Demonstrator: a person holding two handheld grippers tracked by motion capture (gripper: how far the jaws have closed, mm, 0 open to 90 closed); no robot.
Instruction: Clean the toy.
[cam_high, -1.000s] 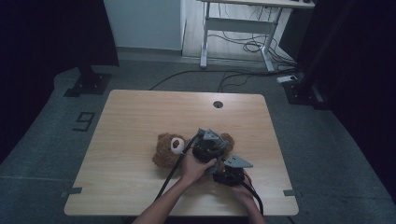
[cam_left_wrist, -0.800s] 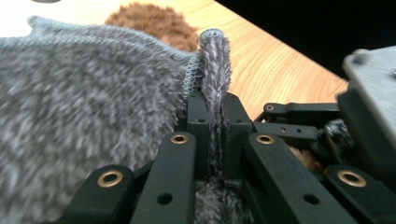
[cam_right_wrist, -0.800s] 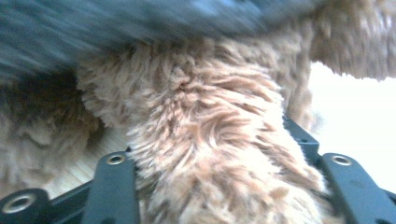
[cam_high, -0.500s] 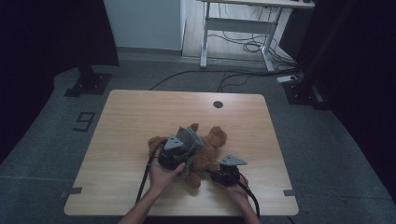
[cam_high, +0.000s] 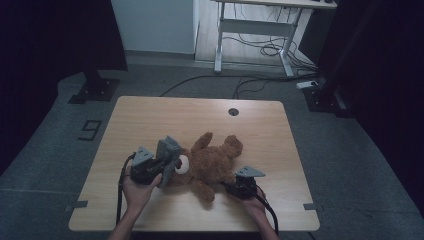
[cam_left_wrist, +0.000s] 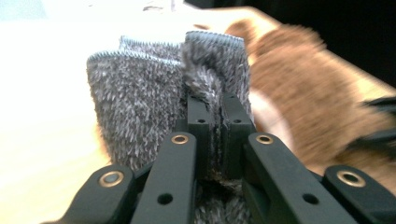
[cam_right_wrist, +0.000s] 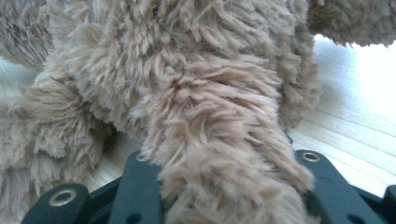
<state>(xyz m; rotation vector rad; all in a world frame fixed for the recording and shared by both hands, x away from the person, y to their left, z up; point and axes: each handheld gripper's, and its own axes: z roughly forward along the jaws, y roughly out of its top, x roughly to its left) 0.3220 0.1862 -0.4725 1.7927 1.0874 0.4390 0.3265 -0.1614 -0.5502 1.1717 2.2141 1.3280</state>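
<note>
Left tool (cam_left_wrist: 212, 126): mine — clamped on grey fuzzy cloth (cam_left_wrist: 140, 107).
Right tool (cam_high: 243, 186): jaws just closing — gripping the teddy bear (cam_high: 210, 162) limb.
Table (cam_high: 150, 115): bear lying flat.

Left gripper (cam_high: 167, 160) at 7 o'clock, jaws clamped tight; right gripper (cam_high: 231, 188) at 5 o'clock, jaws closed.

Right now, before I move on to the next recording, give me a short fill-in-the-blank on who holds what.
1. The left gripper is shut on a fuzzy ____ cloth.
2. The right gripper clamps a limb of the brown ____.
3. The bear lies on a ____ table.

Missing words: grey; teddy bear; wooden
</note>
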